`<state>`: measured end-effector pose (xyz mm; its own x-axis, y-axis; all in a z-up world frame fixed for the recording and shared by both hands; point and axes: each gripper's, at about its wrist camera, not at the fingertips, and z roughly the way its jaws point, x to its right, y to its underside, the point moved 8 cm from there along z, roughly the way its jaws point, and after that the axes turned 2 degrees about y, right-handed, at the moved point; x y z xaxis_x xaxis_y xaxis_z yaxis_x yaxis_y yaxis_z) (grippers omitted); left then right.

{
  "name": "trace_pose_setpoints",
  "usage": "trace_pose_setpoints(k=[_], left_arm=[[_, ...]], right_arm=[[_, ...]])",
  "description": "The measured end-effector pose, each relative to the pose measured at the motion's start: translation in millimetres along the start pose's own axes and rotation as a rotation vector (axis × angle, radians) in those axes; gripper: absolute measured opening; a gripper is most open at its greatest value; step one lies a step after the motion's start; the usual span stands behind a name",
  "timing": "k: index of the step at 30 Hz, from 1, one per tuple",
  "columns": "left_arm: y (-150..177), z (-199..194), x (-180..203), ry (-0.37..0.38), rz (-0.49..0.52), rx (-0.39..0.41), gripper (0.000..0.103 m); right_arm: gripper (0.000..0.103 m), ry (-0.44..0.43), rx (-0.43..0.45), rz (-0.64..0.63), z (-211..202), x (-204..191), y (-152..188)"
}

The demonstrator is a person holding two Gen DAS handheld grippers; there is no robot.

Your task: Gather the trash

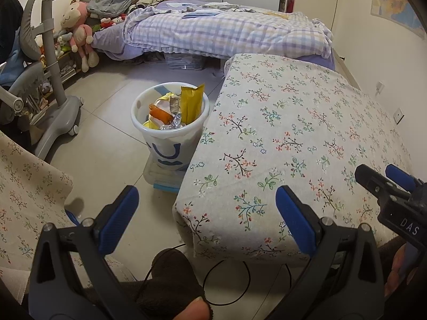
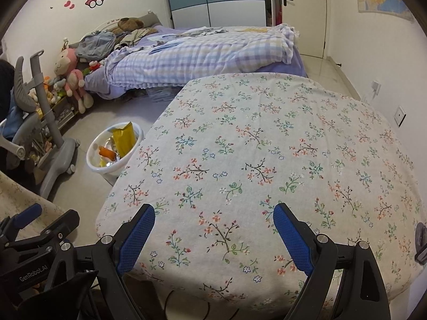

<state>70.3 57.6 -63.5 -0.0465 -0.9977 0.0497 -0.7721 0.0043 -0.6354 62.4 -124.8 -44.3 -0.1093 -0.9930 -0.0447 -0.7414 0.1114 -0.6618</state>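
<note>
Both claws, left (image 1: 206, 220) and right (image 2: 213, 236), stand apart and empty over the bare table (image 2: 267, 146). The heaped bin (image 1: 170, 122) beside its left edge could spill if nudged.

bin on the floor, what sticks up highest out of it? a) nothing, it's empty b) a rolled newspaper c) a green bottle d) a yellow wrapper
d: a yellow wrapper stands upright above the rim of the white bin, over an orange item and crumpled foil lower down; the right wrist view shows the same wrapper.
</note>
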Motion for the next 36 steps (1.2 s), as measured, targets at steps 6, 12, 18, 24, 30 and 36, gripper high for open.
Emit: trace_pose_setpoints(k=[6, 12, 18, 24, 30, 36], left_arm=[[-0.1, -0.4, 1.8, 0.000, 0.004, 0.002, 0.102], [-1.9, -1.6, -0.6, -0.002, -0.003, 0.007, 0.102], [-2.6, -1.7, -2.7, -0.004, -0.003, 0.010, 0.102], [-2.8, -1.4, -2.1, -0.008, 0.004, 0.011, 0.102], [-3.3, -1.3, -3.1, -0.009, 0.003, 0.013, 0.102], [-3.5, -1.4, -3.4, -0.009, 0.005, 0.015, 0.102]], right_arm=[[0.092, 0.000, -0.001, -0.002, 0.4, 0.1, -0.2], [0.092, 0.000, -0.002, 0.001, 0.8, 0.3, -0.3], [0.092, -0.005, 0.001, 0.000, -0.4, -3.9, 0.4], [0.092, -0.009, 0.004, 0.004, -1.8, -5.5, 1.1], [0.092, -0.010, 0.005, 0.004, -3.0, -4.8, 1.6], [0.092, -0.012, 0.007, 0.003, -4.0, -6.3, 1.5]])
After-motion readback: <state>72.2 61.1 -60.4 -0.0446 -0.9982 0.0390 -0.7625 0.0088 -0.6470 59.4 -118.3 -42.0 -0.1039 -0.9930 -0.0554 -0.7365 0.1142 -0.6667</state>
